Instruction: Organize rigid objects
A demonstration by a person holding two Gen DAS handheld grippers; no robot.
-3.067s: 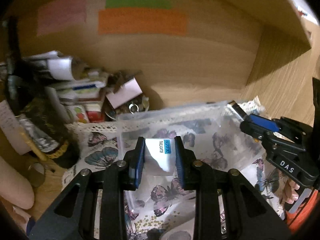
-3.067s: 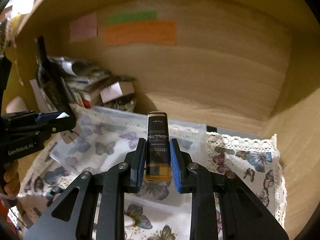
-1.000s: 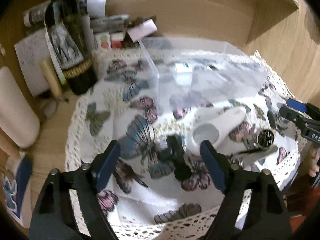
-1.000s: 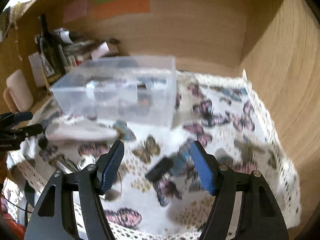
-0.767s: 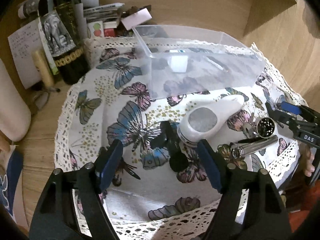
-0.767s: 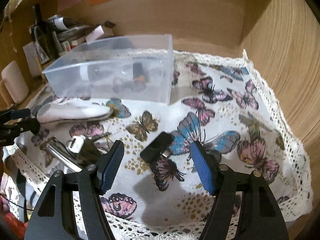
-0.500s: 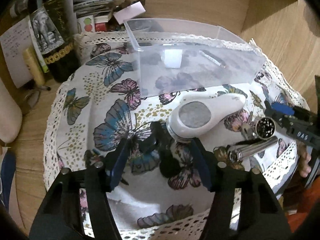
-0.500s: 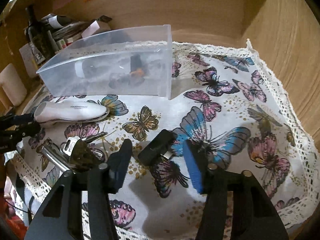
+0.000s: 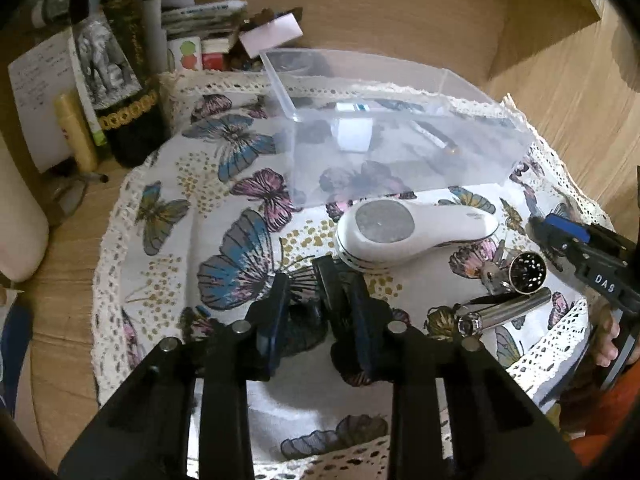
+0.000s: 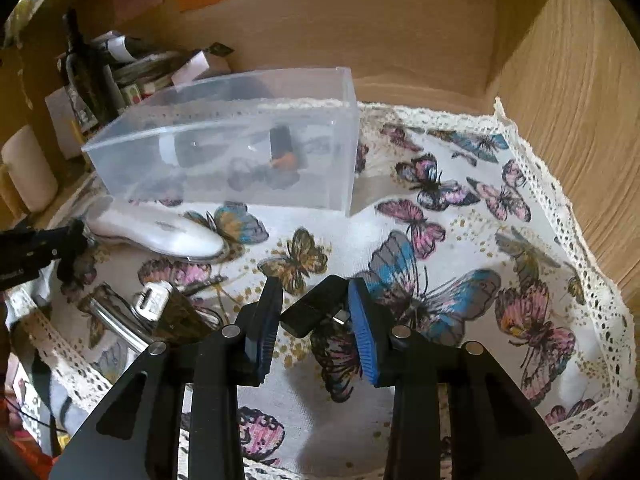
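Observation:
A clear plastic box (image 9: 400,152) (image 10: 240,148) stands on the butterfly cloth and holds a white adapter (image 9: 352,136) and a dark lighter (image 10: 282,148). My left gripper (image 9: 320,312) is closing around a black object (image 9: 332,292) lying on the cloth; its jaws still stand a little apart. My right gripper (image 10: 316,320) is closing around a small black block (image 10: 316,310) on the cloth, its right pad touching it. A white lint remover (image 9: 412,232) (image 10: 156,232) lies in front of the box.
A metal tube (image 9: 504,312), a round perforated part (image 9: 528,272) and keys (image 10: 156,300) lie near the cloth's front edge. A wine bottle (image 9: 116,68), papers and small boxes crowd the back left. Wooden walls close the back and right.
Both grippers let go of the adapter and lighter into the box, pulled back, came down over the two black objects and narrowed their jaws around them.

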